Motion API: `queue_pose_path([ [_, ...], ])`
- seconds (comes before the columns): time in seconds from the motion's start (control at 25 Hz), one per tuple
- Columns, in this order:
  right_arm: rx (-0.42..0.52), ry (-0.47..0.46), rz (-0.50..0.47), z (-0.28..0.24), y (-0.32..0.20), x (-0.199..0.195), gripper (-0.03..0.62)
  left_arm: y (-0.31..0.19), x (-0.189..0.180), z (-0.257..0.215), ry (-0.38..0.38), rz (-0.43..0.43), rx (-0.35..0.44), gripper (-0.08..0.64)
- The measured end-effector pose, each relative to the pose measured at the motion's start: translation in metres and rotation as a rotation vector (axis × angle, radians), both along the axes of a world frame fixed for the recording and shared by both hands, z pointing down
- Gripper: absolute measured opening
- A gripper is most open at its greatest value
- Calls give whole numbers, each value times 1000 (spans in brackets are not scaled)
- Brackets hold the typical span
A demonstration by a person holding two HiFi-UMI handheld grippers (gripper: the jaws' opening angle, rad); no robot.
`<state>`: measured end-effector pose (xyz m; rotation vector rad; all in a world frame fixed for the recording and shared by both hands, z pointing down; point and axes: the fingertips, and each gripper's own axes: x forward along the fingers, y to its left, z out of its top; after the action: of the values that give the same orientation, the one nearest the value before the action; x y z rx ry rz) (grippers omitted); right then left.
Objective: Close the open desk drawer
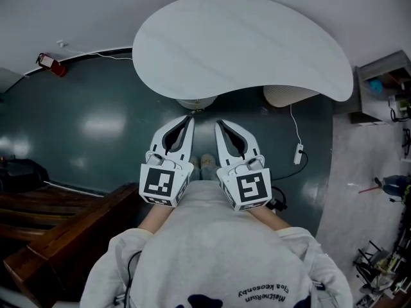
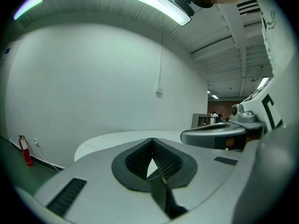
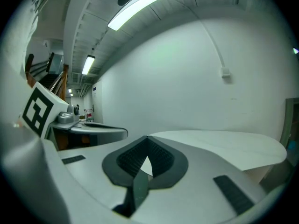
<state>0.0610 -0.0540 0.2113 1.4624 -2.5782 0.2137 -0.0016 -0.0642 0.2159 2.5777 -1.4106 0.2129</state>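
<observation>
Just ahead of the left claw (image 1: 188, 118) and right claw (image 1: 219, 122) (both pinched together, gripping nothing) lies the white counter (image 1: 244, 43).

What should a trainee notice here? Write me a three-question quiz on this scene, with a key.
1. True or false: the left gripper and the right gripper are both shut, with nothing between their fingers.
2. Where is the red fire extinguisher? A. hanging from the ceiling; B. at the foot of the white wall; C. in the right gripper.
3. Fill in: ahead of both grippers stands a white, rounded ___.
Key: 1 true; 2 B; 3 tabletop.
</observation>
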Motion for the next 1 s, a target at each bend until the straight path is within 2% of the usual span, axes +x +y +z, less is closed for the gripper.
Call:
queue_pose_path([
  [0.28,19,-13,-15,-12,2,0,15,7,5,-16,6,3,24,11],
  [1.0,5,-1,-31,-7,1,5,15,9,11,-16,-13,12,23,11],
])
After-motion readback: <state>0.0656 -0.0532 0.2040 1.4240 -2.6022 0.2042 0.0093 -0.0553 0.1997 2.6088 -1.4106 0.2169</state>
